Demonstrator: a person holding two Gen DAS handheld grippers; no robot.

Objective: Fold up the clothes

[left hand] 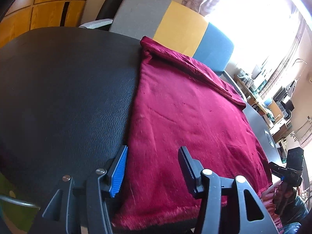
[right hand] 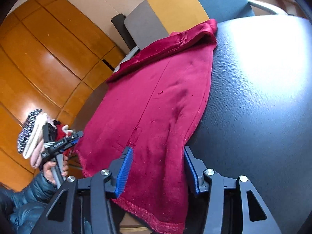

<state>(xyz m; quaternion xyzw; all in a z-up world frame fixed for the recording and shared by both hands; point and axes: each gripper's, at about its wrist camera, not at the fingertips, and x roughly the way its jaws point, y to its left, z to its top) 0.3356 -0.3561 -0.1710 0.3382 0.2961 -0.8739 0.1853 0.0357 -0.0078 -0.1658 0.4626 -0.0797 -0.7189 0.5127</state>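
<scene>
blue ribbed pads line the black two-finger left gripper [left hand: 153,168], whose jaws stand wide apart over the near left part of the dark red velvety garment [left hand: 185,117]; the left pad sits just at the cloth's left edge and nothing is pinched between them. the black two-finger right gripper [right hand: 158,167], with the same blue pads, also stands spread, its fingers straddling the near right part of the garment, the right pad at the cloth's right edge; whether the pads touch the fabric cannot be told.

the garment lies spread flat, its far end turned over in a thick folded band with a stitched seam. a long seam runs down the middle, a few soft creases and a dimple sit toward the right side, and pale lint specks the nap. its fringed near hem hangs slightly over the near edge of the black leather-grained tabletop [left hand: 68,89].

bare tabletop lies open to the left of the cloth in the left wrist view and to the right of it in the right wrist view. beyond the far edge stand a grey chair back [left hand: 140,13], a yellow chair back [left hand: 181,25] and a blue chair back [left hand: 214,46]. orange wooden cabinet panels [right hand: 48,54] fill the left, and a bright window [left hand: 253,15] the far right.
</scene>
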